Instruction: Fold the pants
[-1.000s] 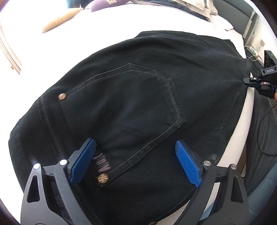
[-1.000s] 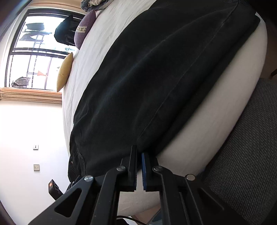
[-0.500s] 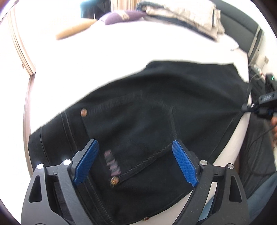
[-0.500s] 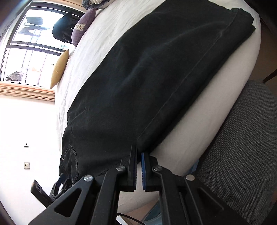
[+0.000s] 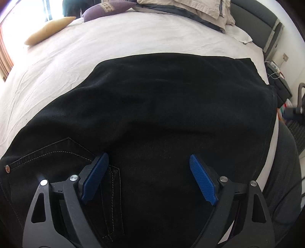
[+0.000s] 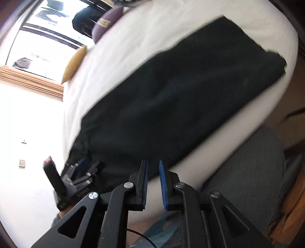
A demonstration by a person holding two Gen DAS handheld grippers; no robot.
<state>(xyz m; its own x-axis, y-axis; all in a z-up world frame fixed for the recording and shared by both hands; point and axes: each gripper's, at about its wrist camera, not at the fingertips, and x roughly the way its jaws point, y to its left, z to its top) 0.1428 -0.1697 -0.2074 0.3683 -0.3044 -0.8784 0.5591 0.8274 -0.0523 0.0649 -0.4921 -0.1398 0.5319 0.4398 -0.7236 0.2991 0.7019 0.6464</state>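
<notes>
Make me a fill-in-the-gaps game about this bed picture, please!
1. The pants lying on the bed are the colour ____.
2. The pads on the left gripper fingers are the colour ____.
3. The small cushion nearest the window is the colour ____.
4. The purple cushion lies on the ____.

Missing words: black; blue; yellow; bed

No legible text, label, brand, number or sign is found in either view. The purple cushion (image 5: 106, 9) at twelve o'clock of the left wrist view carries a pale band with marks on it, too small to read; in the right wrist view the same cushion (image 6: 106, 22) sits at eleven o'clock and its band is blurred. The copper rivet (image 5: 7, 168) on the black pants (image 5: 162, 114), at nine o'clock, shows no readable stamping.
</notes>
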